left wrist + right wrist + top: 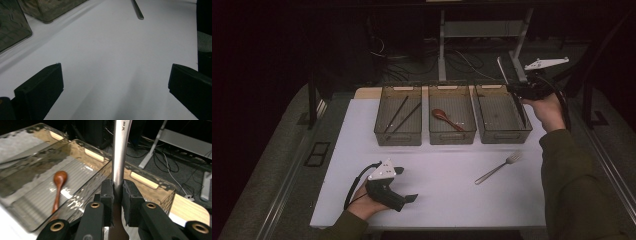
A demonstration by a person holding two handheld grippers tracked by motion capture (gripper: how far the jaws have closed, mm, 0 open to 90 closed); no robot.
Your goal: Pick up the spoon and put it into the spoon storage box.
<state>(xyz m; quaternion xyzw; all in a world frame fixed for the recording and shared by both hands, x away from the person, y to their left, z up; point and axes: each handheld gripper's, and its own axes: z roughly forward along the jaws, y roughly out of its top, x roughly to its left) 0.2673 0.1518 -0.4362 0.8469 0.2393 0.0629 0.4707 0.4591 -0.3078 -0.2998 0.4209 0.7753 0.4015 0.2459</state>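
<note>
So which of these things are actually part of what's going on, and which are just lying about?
In use:
- metal utensil, clamped in the right tool
- right-hand bin, under that utensil
- fork, waiting on the table

Lying about:
- wooden spoon in the middle bin
- chopsticks in the left bin
- left tool, open and empty

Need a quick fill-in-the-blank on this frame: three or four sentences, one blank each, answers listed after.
1. The right gripper is shut on a metal ____.
2. The wooden spoon lies in the ____ bin of the three.
3. The left bin holds a pair of black ____.
4. The utensil lying loose on the white table is a ____.

Missing words: knife; middle; chopsticks; fork
</note>
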